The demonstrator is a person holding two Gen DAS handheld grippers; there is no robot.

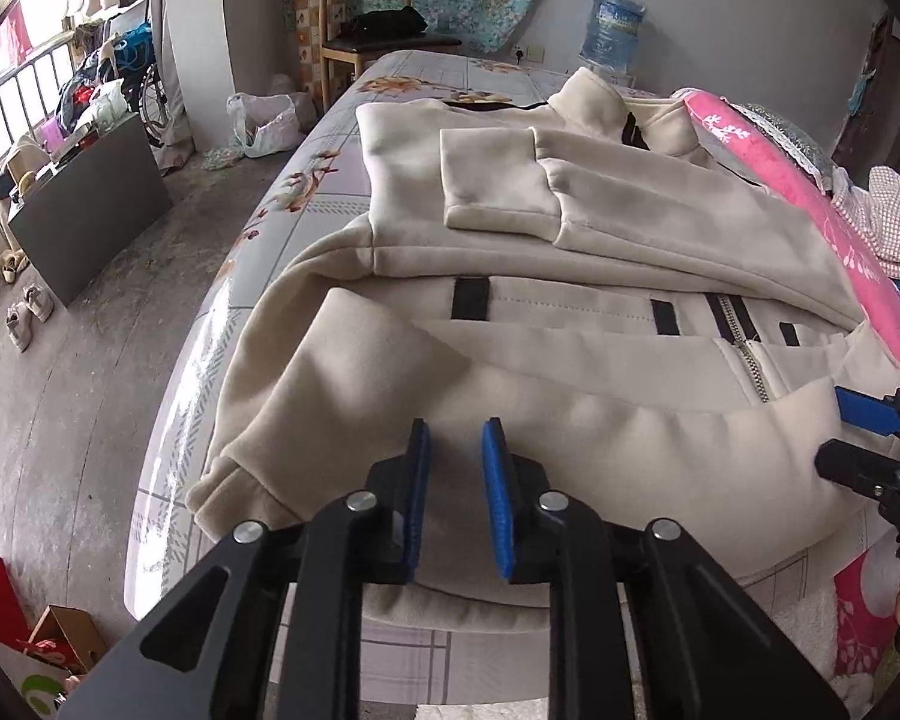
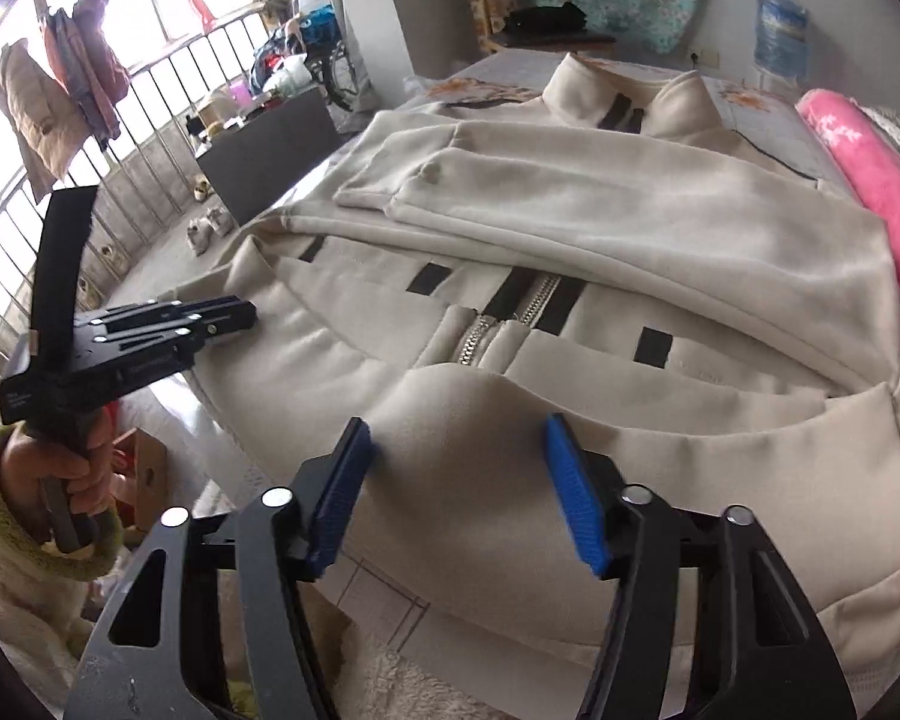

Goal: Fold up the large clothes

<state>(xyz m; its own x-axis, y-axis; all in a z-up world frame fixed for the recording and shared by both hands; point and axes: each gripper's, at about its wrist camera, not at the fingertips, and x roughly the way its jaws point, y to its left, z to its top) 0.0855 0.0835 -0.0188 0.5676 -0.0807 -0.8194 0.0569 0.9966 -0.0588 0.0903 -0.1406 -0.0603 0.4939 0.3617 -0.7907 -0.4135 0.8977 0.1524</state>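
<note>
A beige fleece jacket [image 1: 570, 228] lies front up on the bed, collar at the far end and both sleeves folded across the chest. Its zipper [image 2: 534, 300] runs down to the near hem. In the left wrist view my left gripper [image 1: 455, 438] sits at the left part of that hem, its blue pads close together with fleece pinched between them. The right wrist view shows it from the side [image 2: 249, 312], held by a hand in a green cuff. My right gripper [image 2: 459, 450] holds the hem right of the zipper, a puffed fold of fleece squeezed between its wider-set pads; it also shows at the left view's edge [image 1: 840, 432].
The bed [image 1: 330, 138] has a floral sheet, and a rolled pink blanket [image 1: 840, 210] lies along its right side. Left of the bed are bare floor, a dark cabinet [image 1: 90, 204] and shoes [image 1: 27, 312]. A wooden chair [image 1: 360, 42] and a water bottle [image 1: 615, 30] stand beyond the far end.
</note>
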